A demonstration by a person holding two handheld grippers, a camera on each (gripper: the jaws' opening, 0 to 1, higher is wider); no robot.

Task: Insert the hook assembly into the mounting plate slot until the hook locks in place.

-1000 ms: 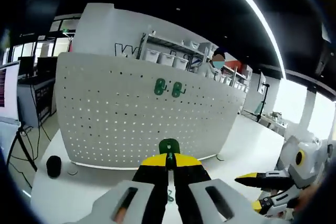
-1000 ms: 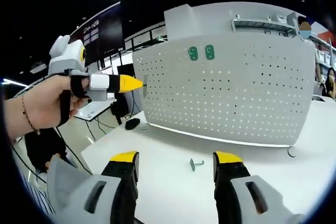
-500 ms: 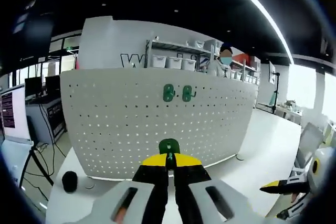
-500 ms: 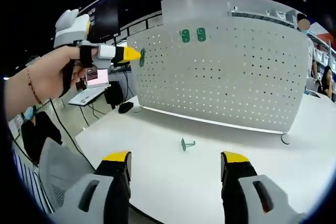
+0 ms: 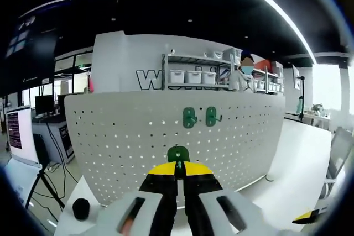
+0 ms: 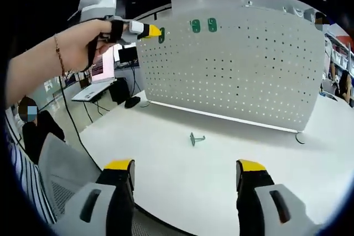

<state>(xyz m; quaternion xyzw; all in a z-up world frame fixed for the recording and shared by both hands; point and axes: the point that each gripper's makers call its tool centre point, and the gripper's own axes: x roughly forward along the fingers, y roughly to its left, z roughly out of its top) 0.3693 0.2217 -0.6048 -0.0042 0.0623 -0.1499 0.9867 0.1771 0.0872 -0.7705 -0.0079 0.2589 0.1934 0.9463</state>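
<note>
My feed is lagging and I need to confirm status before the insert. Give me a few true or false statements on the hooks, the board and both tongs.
1. The left tongs are shut on a green plastic hook. True.
2. The white perforated pegboard has no hooks on it. False: two green hooks already hang side by side near its top edge.
3. The right tongs grip a hook. False: their jaws stand wide apart with nothing between them.
4. A small green hook lies loose on the white table in front of the pegboard. True.
5. The held hook is already seated in the pegboard. False: in the right gripper view it hangs in the air near the board's upper left corner.
</note>
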